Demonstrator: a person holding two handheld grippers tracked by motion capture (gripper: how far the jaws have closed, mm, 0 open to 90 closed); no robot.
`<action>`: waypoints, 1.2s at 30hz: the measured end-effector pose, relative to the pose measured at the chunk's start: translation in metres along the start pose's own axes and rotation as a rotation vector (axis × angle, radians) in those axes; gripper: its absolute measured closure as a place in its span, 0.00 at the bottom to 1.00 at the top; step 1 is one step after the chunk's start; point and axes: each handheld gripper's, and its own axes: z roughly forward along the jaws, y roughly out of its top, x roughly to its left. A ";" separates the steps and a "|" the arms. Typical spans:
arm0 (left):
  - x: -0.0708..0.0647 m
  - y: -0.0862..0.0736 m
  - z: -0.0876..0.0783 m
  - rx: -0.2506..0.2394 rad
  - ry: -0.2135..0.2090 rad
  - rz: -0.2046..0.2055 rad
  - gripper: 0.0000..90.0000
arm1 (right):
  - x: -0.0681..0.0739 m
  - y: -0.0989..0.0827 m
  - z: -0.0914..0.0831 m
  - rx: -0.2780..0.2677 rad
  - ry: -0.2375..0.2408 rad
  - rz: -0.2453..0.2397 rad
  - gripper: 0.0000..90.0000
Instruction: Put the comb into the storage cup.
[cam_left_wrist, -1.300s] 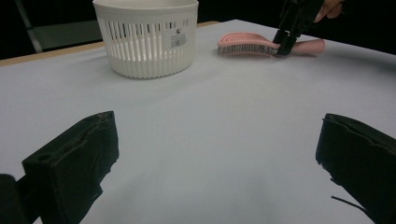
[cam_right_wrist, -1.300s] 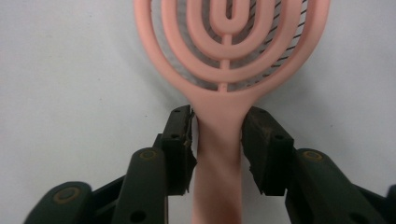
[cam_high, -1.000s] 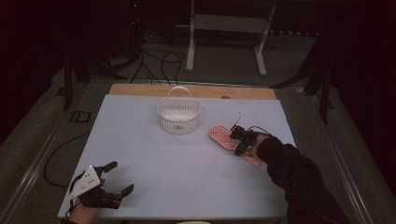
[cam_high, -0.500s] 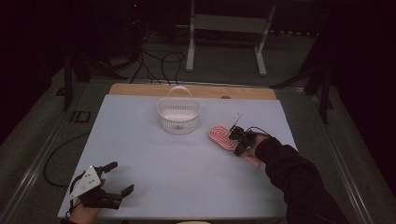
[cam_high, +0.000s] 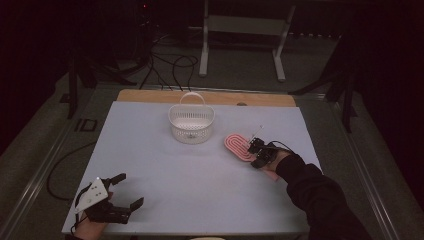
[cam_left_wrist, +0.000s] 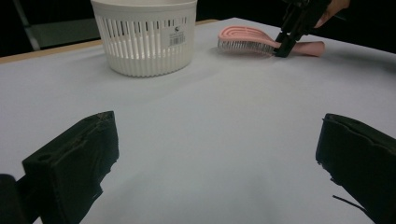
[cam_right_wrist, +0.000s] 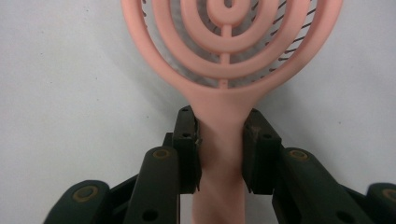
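I have my right gripper (cam_right_wrist: 220, 154) clenched on the handle of the pink hairbrush (cam_high: 240, 146), lying on the counter (cam_high: 200, 185) just right of the white basket (cam_high: 191, 123), left gripper (cam_high: 120, 200) released; next I'd judge a lift toward the basket.

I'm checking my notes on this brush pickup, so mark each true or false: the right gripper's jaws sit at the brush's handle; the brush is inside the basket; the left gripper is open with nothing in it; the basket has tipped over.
1. The right gripper has its jaws on either side of the pink brush at the handle: true.
2. The brush is inside the white basket: false, it lies on the table beside it.
3. The left gripper is open and holds nothing: true.
4. The basket has tipped over: false, it stands upright.
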 end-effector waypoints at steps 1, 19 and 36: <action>0.000 0.000 0.000 -0.002 0.001 -0.002 0.00 | 0.000 -0.001 -0.001 -0.006 -0.001 0.000 0.78; 0.001 0.000 0.000 -0.004 0.001 -0.003 0.00 | 0.000 -0.002 -0.026 -0.181 0.012 0.040 0.78; 0.001 0.000 0.000 -0.004 0.001 -0.005 0.00 | 0.009 -0.013 -0.030 -0.454 0.149 0.100 0.78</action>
